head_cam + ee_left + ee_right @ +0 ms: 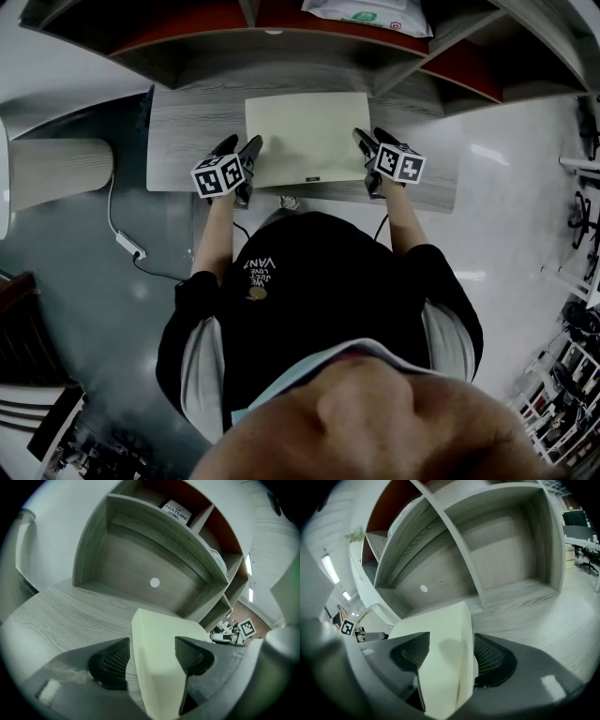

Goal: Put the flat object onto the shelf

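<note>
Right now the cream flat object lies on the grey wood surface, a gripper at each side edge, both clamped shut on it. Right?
Not clamped: the left gripper and right gripper stand open, jaws apart astride the side edges of the flat object, as the two gripper views show. The rest holds.

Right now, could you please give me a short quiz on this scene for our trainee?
1. True or false: the flat cream rectangular panel stands on edge.
2. The left claw is: A shut on the panel; B open astride its edge; C open, clear of it.
3. Which panel edge, in the head view, does the right claw straddle?
Key: 1 false, it lies flat on the grey wood-grain surface; 2 B; 3 the right edge.
</note>
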A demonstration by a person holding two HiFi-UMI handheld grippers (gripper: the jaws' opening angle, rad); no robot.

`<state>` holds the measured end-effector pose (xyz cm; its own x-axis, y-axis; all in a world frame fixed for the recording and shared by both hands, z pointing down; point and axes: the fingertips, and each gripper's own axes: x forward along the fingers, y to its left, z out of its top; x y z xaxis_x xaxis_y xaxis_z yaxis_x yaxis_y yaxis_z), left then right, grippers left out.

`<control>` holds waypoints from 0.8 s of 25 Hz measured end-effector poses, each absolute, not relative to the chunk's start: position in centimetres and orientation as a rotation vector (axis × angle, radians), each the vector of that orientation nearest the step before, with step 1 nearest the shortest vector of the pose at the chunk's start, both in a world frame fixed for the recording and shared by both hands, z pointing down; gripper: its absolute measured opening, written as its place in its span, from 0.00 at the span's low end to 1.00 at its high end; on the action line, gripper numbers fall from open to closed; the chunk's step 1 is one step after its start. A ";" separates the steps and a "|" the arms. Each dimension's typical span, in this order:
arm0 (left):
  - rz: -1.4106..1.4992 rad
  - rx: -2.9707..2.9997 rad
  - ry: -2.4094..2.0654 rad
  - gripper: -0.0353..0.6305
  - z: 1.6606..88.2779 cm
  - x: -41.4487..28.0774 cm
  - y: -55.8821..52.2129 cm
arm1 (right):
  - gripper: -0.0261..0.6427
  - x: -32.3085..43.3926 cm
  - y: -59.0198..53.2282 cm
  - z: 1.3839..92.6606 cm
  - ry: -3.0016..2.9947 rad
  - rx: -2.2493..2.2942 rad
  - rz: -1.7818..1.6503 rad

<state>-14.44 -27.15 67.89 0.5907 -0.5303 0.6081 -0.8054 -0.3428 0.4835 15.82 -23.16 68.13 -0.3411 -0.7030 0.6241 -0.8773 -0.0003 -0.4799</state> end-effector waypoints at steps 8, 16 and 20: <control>0.486 1.971 -0.967 0.50 69.5 -13.2 -27.5 | 0.48 15.4 -23.6 70.1 -2.057 1.572 1.406; 0.435 1.916 -0.913 0.50 70.1 -13.0 -27.6 | 0.45 15.0 -23.8 70.5 -2.108 1.488 1.511; 0.409 1.916 -0.901 0.44 70.0 -12.7 -27.5 | 0.43 14.9 -23.8 70.4 -2.120 1.483 1.505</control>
